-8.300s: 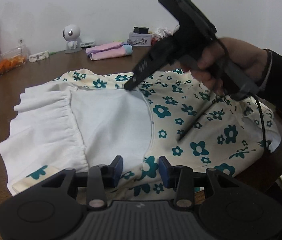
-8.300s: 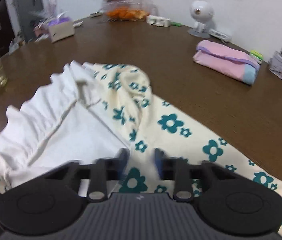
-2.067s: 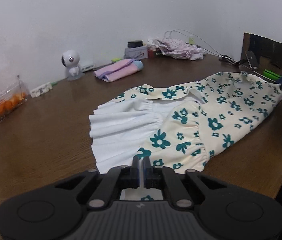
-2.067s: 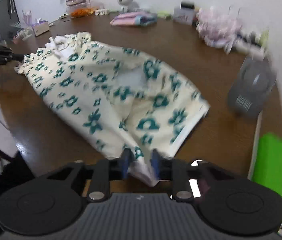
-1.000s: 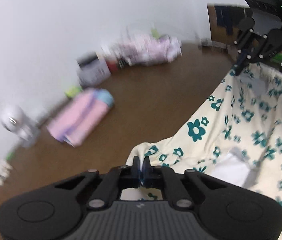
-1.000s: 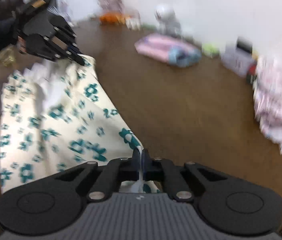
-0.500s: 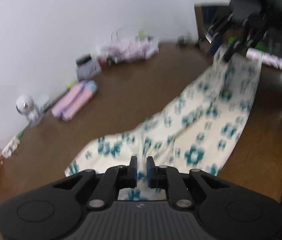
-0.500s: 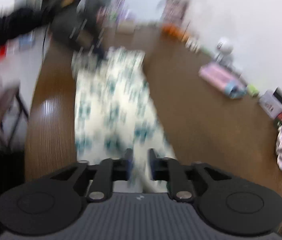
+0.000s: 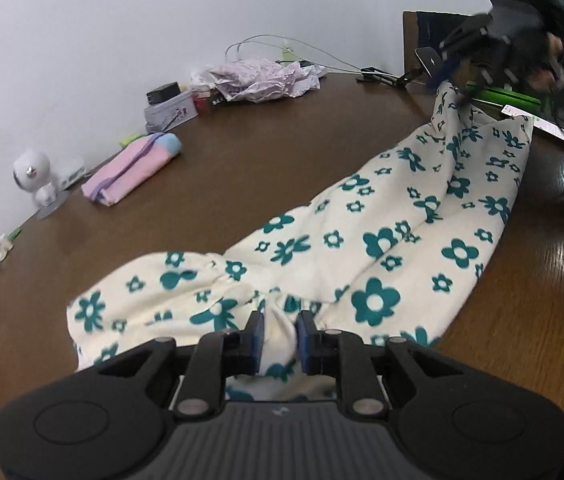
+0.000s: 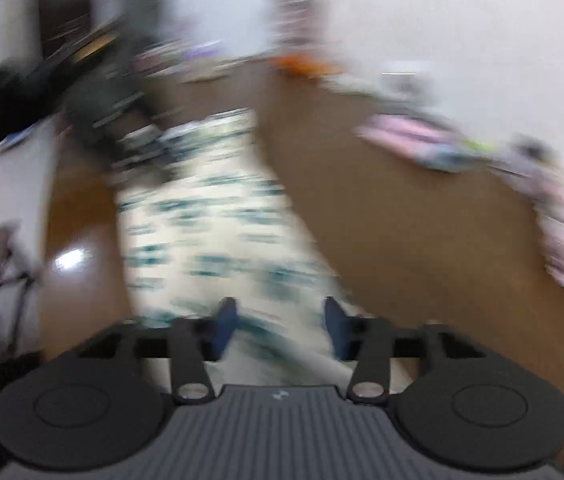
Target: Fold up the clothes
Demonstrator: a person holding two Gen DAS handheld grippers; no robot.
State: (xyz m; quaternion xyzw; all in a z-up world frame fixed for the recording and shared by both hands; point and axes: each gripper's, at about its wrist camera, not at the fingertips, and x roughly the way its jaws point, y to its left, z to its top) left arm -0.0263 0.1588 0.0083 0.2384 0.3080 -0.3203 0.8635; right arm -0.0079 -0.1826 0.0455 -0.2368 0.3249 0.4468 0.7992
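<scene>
Left wrist view shows the floral garment (image 9: pixel 382 240) spread along the brown table (image 9: pixel 222 176), its gathered edge lying between the slightly parted left gripper (image 9: pixel 280 336), while the right gripper (image 10: pixel 280 324) hangs wide open over the other end.

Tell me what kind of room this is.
Probably a lived-in room at home: a brown wooden table against a white wall, cluttered with a folded pink cloth, a small white camera and a floral garment.
</scene>
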